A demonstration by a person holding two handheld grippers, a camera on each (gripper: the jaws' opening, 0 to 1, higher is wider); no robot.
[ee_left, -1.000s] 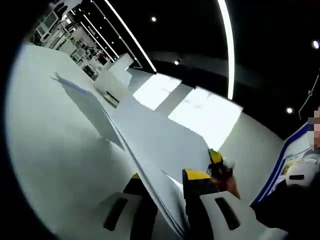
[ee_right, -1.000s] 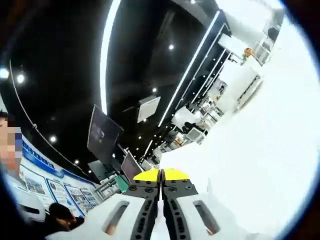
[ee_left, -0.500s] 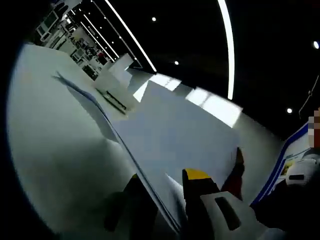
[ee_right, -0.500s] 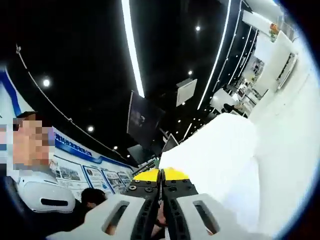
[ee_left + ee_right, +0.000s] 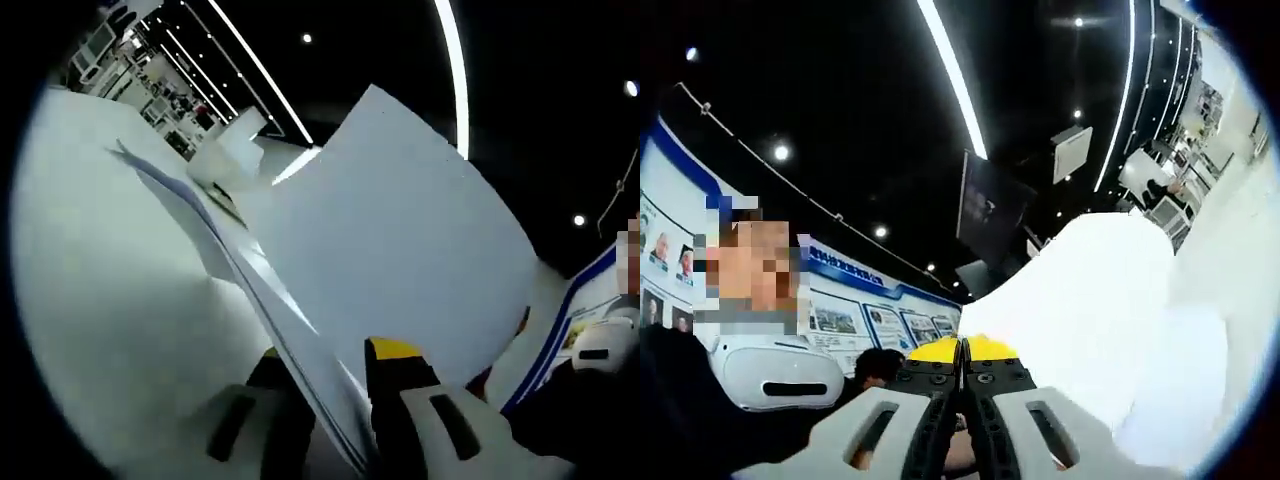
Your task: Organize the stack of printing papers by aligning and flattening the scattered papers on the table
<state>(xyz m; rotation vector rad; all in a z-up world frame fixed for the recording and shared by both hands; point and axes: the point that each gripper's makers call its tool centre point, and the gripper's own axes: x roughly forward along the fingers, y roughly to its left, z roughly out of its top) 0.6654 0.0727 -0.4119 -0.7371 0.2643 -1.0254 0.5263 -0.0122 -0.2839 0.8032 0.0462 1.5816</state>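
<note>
**Both claws clamped on lifted paper**

Left claw (image 5: pixel 335 365) grips the edge of a thin stack of papers (image 5: pixel 215 235), its yellow-tipped jaws pinched on either side of the sheets at 6 o'clock in the left gripper view. The stack runs edge-on from the jaws toward 10 o'clock above the white table (image 5: pixel 110 300). One sheet (image 5: pixel 400 250) curls up off the stack, spreading toward 1 o'clock against the dark ceiling.

Right claw (image 5: pixel 962 350) has its jaws pressed tight together at 6 o'clock in the right gripper view; a white sheet (image 5: pixel 1090 310) rises beside them toward 3 o'clock, and whether the tips actually pinch it I cannot tell.
</note>
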